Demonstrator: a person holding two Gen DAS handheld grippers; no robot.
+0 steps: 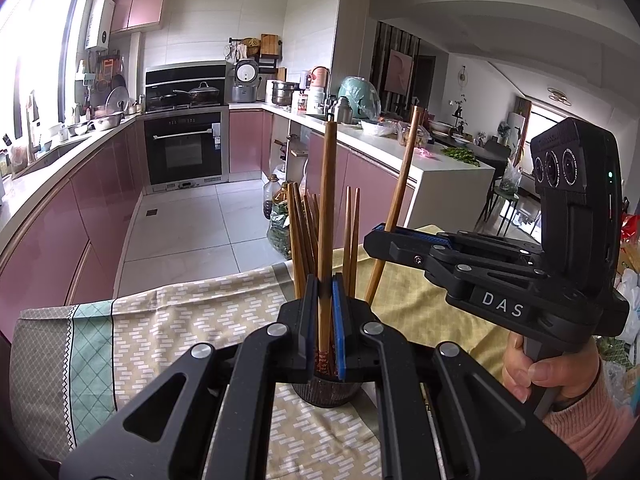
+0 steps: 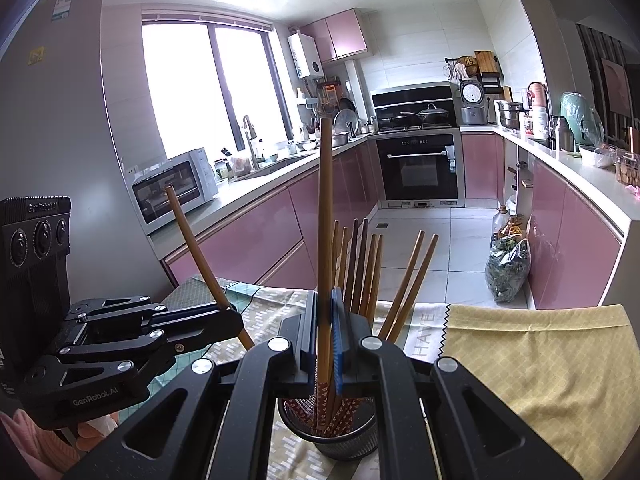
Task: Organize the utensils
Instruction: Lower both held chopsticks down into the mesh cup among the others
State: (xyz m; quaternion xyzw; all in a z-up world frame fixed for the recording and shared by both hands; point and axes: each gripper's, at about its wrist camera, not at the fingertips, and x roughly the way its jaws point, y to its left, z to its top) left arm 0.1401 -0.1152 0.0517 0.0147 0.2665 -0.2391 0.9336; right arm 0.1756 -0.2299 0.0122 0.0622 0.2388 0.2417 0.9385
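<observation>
A dark mesh cup (image 2: 340, 436) stands on the tablecloth and holds several brown chopsticks (image 2: 362, 264); it also shows in the left wrist view (image 1: 326, 392). My left gripper (image 1: 325, 312) is shut on one chopstick (image 1: 329, 208), held upright over the cup. My right gripper (image 2: 324, 332) is shut on another chopstick (image 2: 325, 208), also upright above the cup. In the left wrist view the right gripper (image 1: 386, 232) comes in from the right with its chopstick (image 1: 400, 200). In the right wrist view the left gripper (image 2: 230, 312) comes in from the left with its chopstick (image 2: 196, 252).
A patterned tablecloth (image 1: 180, 320) covers the table; its yellow part (image 2: 540, 360) lies to the right. Beyond the table's far edge is the kitchen floor (image 1: 192, 224), pink cabinets (image 2: 248, 240), an oven (image 1: 184, 152) and a crowded counter (image 1: 400, 144).
</observation>
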